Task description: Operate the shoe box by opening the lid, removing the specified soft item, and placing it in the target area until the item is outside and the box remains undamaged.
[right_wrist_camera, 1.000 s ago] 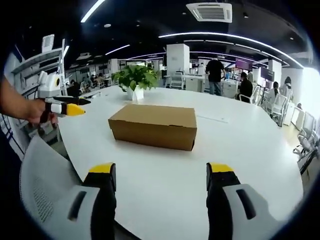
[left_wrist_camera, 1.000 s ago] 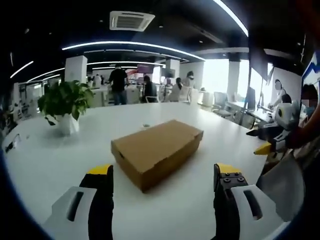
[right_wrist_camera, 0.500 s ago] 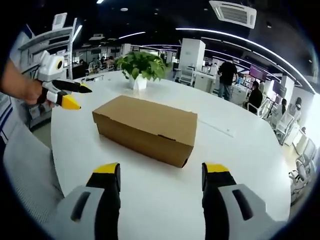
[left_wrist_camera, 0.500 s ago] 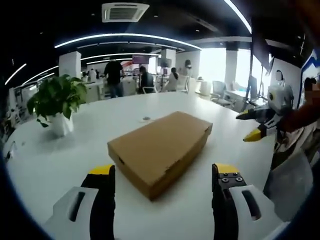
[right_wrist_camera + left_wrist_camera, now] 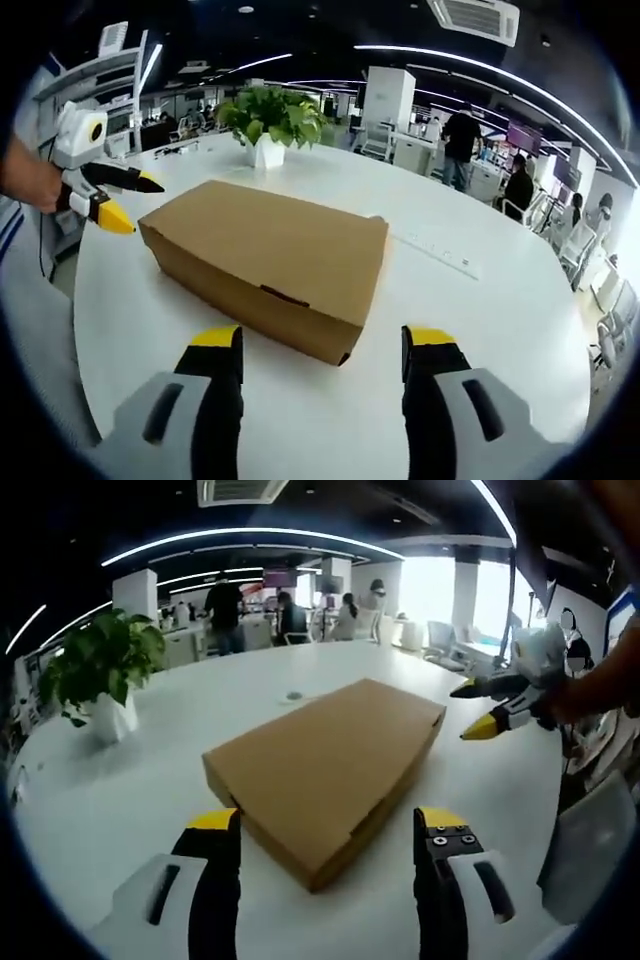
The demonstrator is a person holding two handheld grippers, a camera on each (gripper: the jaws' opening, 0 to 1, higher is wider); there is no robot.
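A plain brown cardboard shoe box (image 5: pixel 325 765) (image 5: pixel 265 260) lies on the white table with its lid shut. My left gripper (image 5: pixel 328 825) stands open just in front of the box's near corner, nothing between its yellow-tipped jaws. My right gripper (image 5: pixel 320 340) is also open, close to the box's long front side. In the left gripper view the right gripper (image 5: pixel 490 705) comes in from the right, held by a hand. In the right gripper view the left gripper (image 5: pixel 108 200) comes in from the left. The soft item is hidden inside the box.
A potted green plant (image 5: pixel 95 675) (image 5: pixel 268 125) stands on the round white table (image 5: pixel 120 780) beyond the box. A small round mark (image 5: pixel 292 694) sits on the tabletop. A white chair back (image 5: pixel 585 845) is at the table's edge. People stand at desks in the background.
Both grippers have come closer to the box, which now looks larger in both views. The box has not moved and its lid stays shut.
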